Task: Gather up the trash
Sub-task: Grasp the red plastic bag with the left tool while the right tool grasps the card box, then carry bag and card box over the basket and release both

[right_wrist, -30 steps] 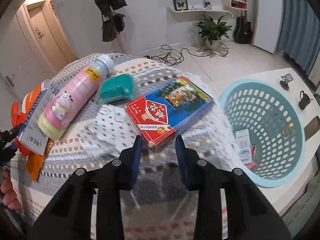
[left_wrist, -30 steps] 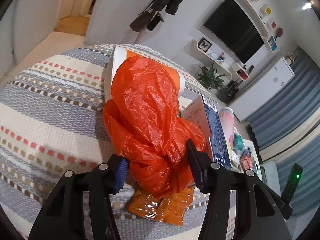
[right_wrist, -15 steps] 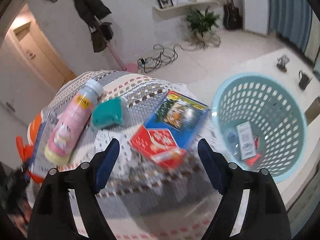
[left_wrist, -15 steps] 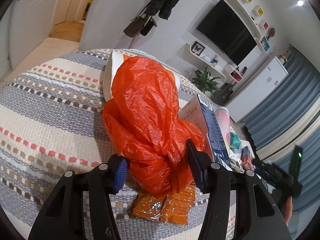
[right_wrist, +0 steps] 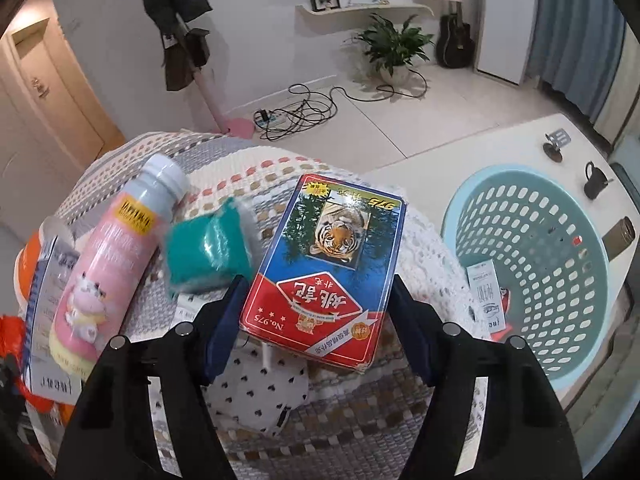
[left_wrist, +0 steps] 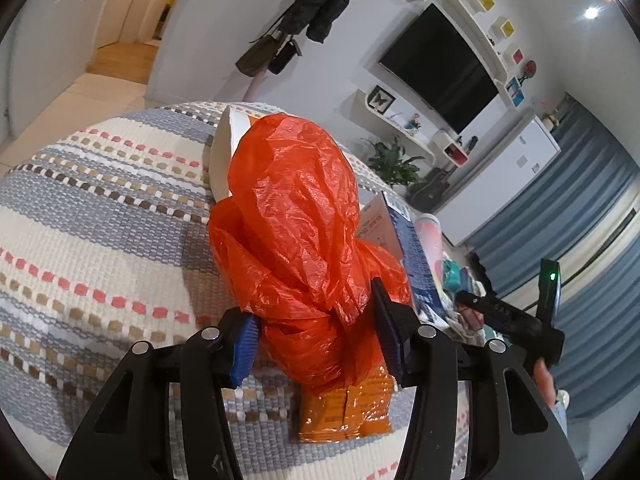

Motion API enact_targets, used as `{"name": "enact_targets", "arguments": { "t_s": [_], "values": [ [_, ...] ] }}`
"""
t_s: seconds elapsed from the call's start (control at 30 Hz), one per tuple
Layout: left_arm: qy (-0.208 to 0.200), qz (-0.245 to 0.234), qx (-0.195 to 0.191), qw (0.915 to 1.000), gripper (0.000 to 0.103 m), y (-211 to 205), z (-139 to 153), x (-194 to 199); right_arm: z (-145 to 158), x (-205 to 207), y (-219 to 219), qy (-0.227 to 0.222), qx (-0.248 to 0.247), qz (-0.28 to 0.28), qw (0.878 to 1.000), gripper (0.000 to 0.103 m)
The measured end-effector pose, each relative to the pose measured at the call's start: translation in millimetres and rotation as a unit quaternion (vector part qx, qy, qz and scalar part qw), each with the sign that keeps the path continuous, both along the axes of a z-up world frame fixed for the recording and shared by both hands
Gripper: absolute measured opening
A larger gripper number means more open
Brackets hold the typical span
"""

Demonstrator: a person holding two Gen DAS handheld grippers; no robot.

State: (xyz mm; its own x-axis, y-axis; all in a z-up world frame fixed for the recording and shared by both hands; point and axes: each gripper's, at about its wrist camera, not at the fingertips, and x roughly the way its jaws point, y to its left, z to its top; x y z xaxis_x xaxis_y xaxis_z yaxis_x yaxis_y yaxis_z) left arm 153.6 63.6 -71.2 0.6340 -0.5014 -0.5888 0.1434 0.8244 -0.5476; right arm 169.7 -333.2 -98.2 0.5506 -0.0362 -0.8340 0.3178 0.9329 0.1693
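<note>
In the left wrist view my left gripper (left_wrist: pixel 316 332) has its jaws on both sides of a crumpled orange plastic bag (left_wrist: pixel 296 236) that lies on the striped cloth; I cannot tell whether the pads press it. An orange snack packet (left_wrist: pixel 344 416) lies under the bag. In the right wrist view my right gripper (right_wrist: pixel 316 320) is wide open around the near end of a red and blue tiger card box (right_wrist: pixel 332 264). A pink bottle (right_wrist: pixel 112 272) and a teal packet (right_wrist: pixel 208 252) lie to its left. A light blue basket (right_wrist: pixel 532 276) stands at the right.
A white and orange cup (left_wrist: pixel 226 156) lies behind the bag, a blue and white carton (left_wrist: pixel 396 236) to its right. The basket holds a white carton (right_wrist: pixel 486 300). A spotted white wrapper (right_wrist: pixel 256 388) lies under the card box. The other gripper (left_wrist: pixel 516 320) shows at right.
My right gripper opened wide and moved forward, so its fingers now stand on both sides of the card box. My left gripper stays around the orange bag.
</note>
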Motion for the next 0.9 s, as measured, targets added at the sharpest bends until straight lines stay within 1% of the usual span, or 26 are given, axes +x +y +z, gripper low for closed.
{"name": "enact_targets", "arguments": {
  "t_s": [0.1,0.2,0.43,0.57,0.7,0.8,0.9],
  "values": [
    [-0.011,-0.004,-0.007,0.9999,0.048,4.4,6.6,-10.8,4.0,-9.7,4.6,-0.013,0.002,0.009,1.0,0.066],
    [-0.026,-0.007,-0.008,0.9996,0.048,4.1,16.5,-22.1,17.2,-23.4,7.8,-0.035,-0.004,0.014,0.999,0.066],
    [-0.069,-0.022,-0.005,0.9974,0.048,-9.1,54.5,-45.0,64.0,-54.6,7.5,-0.1,-0.02,0.022,0.995,0.066],
    [-0.095,-0.041,0.003,0.9946,0.048,-38.2,81.7,-52.4,86.6,-72.1,-4.0,-0.131,-0.025,0.014,0.991,0.066],
    [-0.12,-0.066,0.013,0.9905,0.048,-77.5,105.4,-58.3,100.7,-87.9,-22.8,-0.152,-0.035,0.005,0.988,0.066],
    [-0.134,-0.08,0.024,0.9874,0.048,-112.5,120.8,-58.8,108.7,-99.8,-42.5,-0.163,-0.039,-0.007,0.986,0.066],
    [-0.143,-0.101,0.032,0.984,0.048,-151.5,130.1,-57.6,114.4,-108.9,-66.9,-0.17,-0.046,-0.02,0.984,0.066]
  ]
}}
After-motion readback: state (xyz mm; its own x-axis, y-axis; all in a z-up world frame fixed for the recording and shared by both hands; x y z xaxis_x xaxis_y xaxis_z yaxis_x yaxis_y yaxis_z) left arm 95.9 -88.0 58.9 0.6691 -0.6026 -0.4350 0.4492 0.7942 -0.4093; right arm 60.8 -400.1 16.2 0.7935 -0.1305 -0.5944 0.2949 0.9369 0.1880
